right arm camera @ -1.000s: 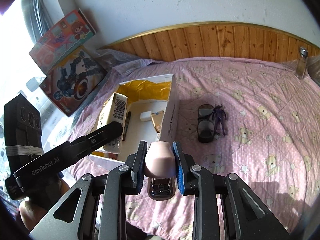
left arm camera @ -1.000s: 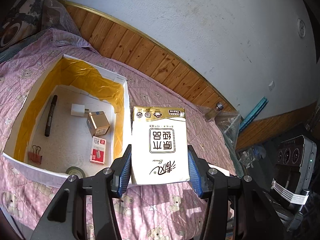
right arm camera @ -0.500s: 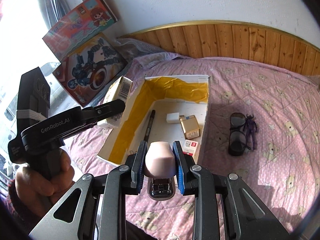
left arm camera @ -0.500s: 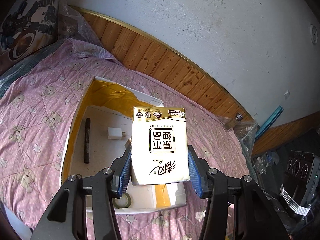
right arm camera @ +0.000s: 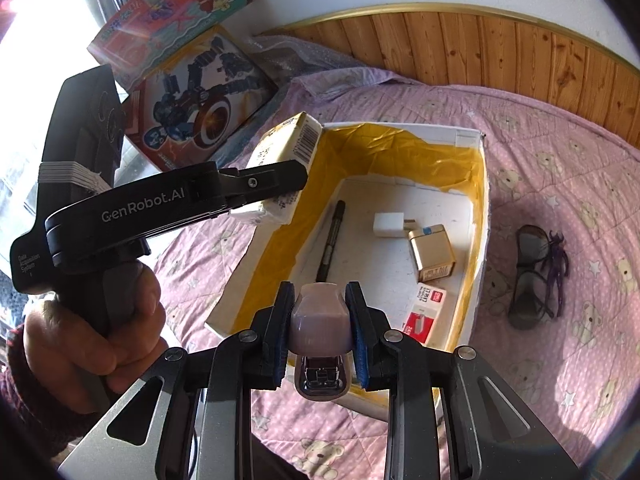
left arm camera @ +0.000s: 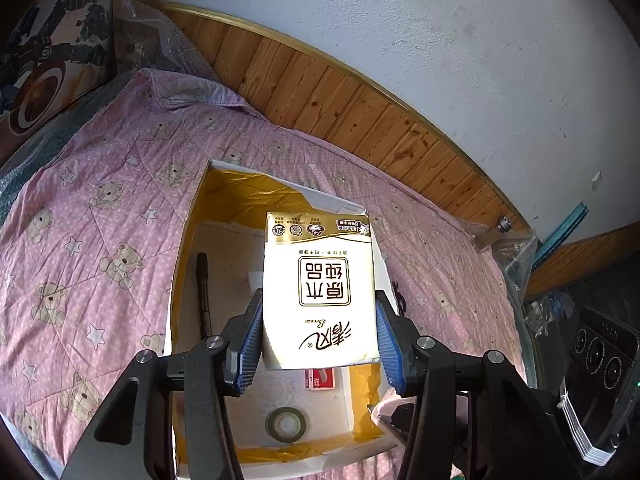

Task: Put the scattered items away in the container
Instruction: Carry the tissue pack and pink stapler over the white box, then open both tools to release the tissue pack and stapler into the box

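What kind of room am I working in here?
Most likely a bedroom: the box sits on a pink teddy-bear quilt against a wood-panelled wall, with boxed toy sets propped beside it.

Between the jaws, the tissue pack [left arm camera: 320, 300] is cream with a gold band. Beyond them, the white box [left arm camera: 182, 264] has yellow lining; the pink quilt [left arm camera: 100, 216] bears bears and stars.

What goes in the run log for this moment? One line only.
left gripper: shut on tissue pack | right gripper: shut on stapler | box: open, part filled | glasses: on bedspread
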### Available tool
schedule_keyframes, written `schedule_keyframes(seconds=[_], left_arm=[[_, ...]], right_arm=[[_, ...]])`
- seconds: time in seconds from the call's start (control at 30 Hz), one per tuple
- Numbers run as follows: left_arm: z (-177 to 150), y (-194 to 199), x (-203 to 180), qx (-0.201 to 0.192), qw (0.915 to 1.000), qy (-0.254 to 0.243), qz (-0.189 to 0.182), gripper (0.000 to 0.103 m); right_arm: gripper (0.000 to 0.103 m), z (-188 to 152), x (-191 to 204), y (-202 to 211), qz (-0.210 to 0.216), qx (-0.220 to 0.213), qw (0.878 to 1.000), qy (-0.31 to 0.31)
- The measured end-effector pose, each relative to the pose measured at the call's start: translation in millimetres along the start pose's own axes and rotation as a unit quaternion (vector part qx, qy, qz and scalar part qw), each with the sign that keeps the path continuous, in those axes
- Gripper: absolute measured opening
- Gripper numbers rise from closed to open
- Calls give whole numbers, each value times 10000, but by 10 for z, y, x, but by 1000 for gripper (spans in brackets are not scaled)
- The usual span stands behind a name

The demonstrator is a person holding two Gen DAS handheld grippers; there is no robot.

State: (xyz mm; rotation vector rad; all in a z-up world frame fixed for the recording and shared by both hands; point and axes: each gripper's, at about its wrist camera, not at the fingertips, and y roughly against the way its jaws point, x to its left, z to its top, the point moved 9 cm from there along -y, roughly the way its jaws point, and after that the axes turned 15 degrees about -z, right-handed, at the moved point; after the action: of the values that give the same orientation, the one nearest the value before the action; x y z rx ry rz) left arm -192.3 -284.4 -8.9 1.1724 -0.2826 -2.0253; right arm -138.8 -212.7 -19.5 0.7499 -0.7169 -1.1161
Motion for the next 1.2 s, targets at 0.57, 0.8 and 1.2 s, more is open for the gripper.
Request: schedule_keyframes(seconds=[0.57,0.8,1.2], left_arm=[[156,-732,564,1052,9914,457,637,52],[327,-1018,858,975,9885,298,1118,56],[359,-920,820,811,9913,586,855,70]], right_arm=[[27,200,-26,-828,3,1023,9946,143],[32,295,-68,-1137,157,1291,9914,-173],[49,73,-137,-966,396,1478,9874,-411]])
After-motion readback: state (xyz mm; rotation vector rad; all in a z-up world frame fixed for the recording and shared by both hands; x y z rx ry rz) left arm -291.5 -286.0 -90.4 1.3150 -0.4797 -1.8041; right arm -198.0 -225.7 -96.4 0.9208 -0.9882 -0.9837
